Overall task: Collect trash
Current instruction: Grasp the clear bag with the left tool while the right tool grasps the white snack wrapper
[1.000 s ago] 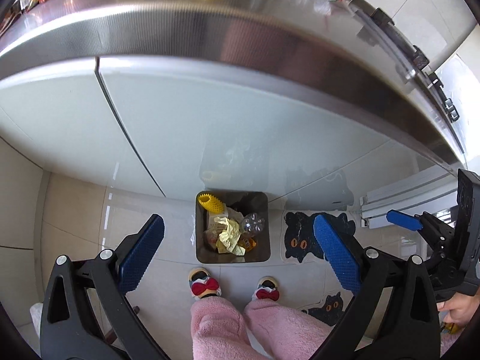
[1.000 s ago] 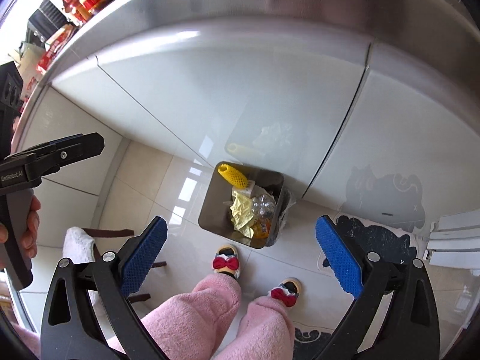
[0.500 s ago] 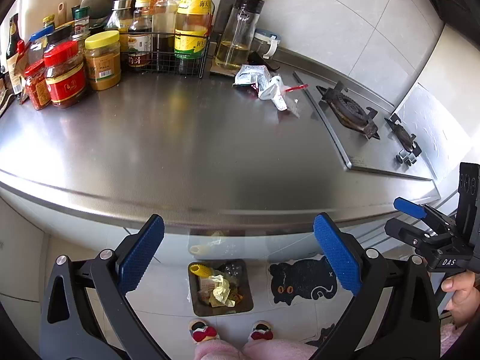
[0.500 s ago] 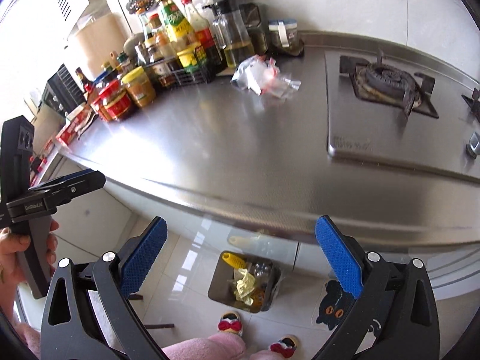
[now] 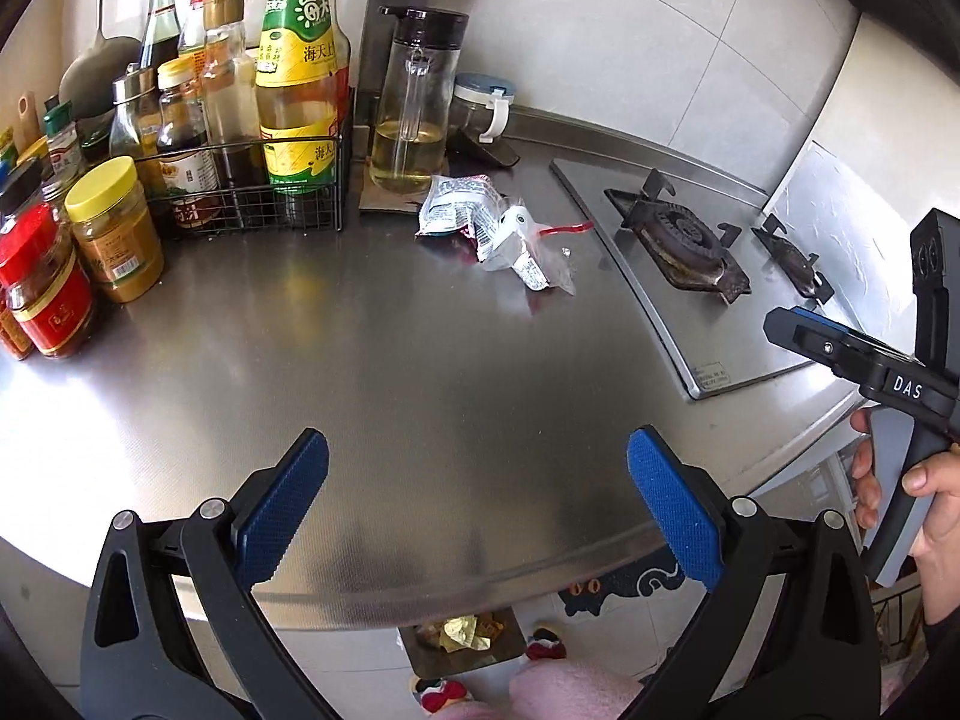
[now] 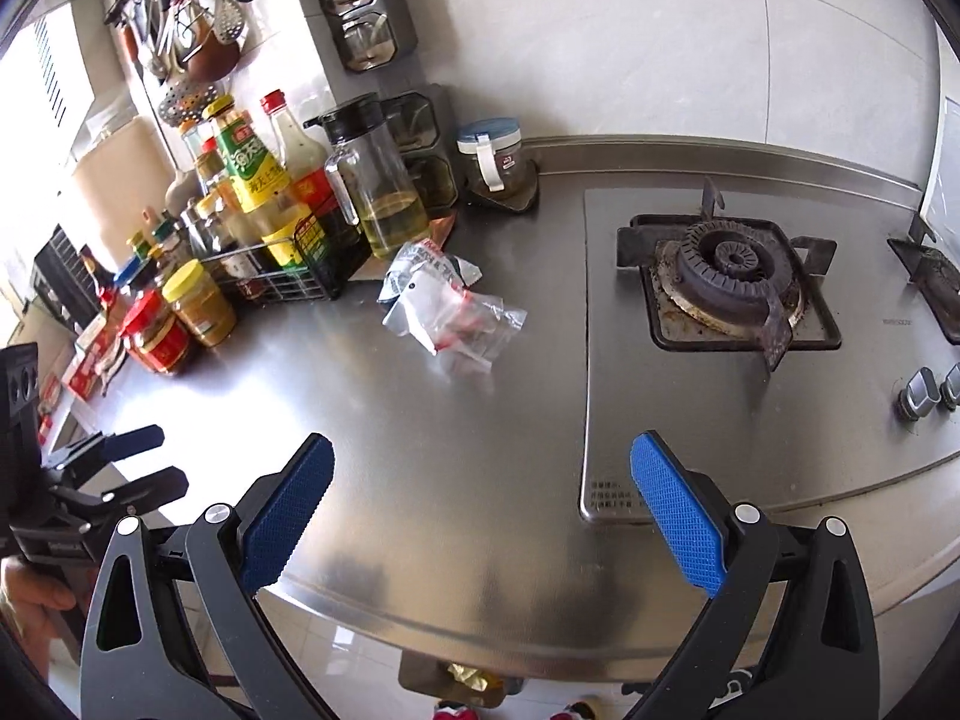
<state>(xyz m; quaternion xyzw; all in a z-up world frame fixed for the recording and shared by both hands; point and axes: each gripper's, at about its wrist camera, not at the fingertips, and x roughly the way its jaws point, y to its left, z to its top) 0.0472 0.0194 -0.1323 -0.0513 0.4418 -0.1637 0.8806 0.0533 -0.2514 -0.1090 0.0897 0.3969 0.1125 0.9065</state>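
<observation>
Crumpled plastic wrappers [image 5: 501,231] [image 6: 447,306] lie on the steel counter [image 5: 420,390] [image 6: 480,450], between the oil jug and the stove. My left gripper [image 5: 477,510] hovers open over the counter's near edge with nothing between its blue pads. My right gripper [image 6: 480,513] is likewise open and holds nothing, near the stove's front corner. Each gripper shows at the edge of the other's view, held by a hand. A floor bin [image 5: 462,639] [image 6: 456,681] with yellow trash peeks out below the counter edge.
A wire rack of sauce bottles [image 5: 252,120] [image 6: 270,222], jars [image 5: 114,228] [image 6: 198,303] and an oil jug [image 5: 414,102] [image 6: 372,174] crowd the back left. A gas stove [image 5: 678,240] [image 6: 726,282] lies at the right. Pink-clad legs and slippers [image 5: 570,687] stand by the bin.
Both grippers have risen from pointing down at the floor bin to facing the counter top. The wrappers, bottles and stove now fill the views; the bin has dropped to the bottom edge.
</observation>
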